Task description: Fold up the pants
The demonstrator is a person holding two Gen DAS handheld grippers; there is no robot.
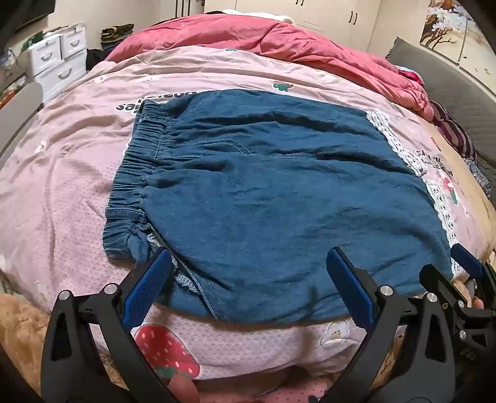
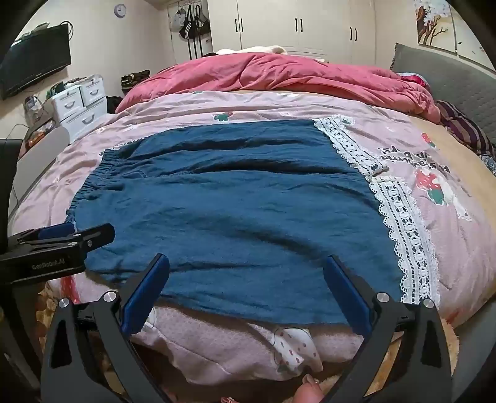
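Note:
Blue denim pants (image 1: pixel 263 192) with an elastic waistband (image 1: pixel 136 167) on the left and white lace hems (image 1: pixel 400 148) on the right lie flat, folded, on a pink bedspread (image 1: pixel 62 173). They also show in the right wrist view (image 2: pixel 235 210), lace hem (image 2: pixel 400 229) on the right. My left gripper (image 1: pixel 248 263) is open over the near edge of the pants, near the waistband end. My right gripper (image 2: pixel 245 266) is open over the near edge, nearer the lace end. The left gripper (image 2: pixel 62 238) shows at the left of the right wrist view, the right one (image 1: pixel 465 263) at the right of the left wrist view.
A red quilt (image 2: pixel 279 74) is bunched at the far side of the bed. A grey headboard (image 2: pixel 449 77) stands at the right. White drawers (image 2: pixel 80 102) and a wall TV (image 2: pixel 34 59) are at the left. Wardrobes (image 2: pixel 294 28) line the back wall.

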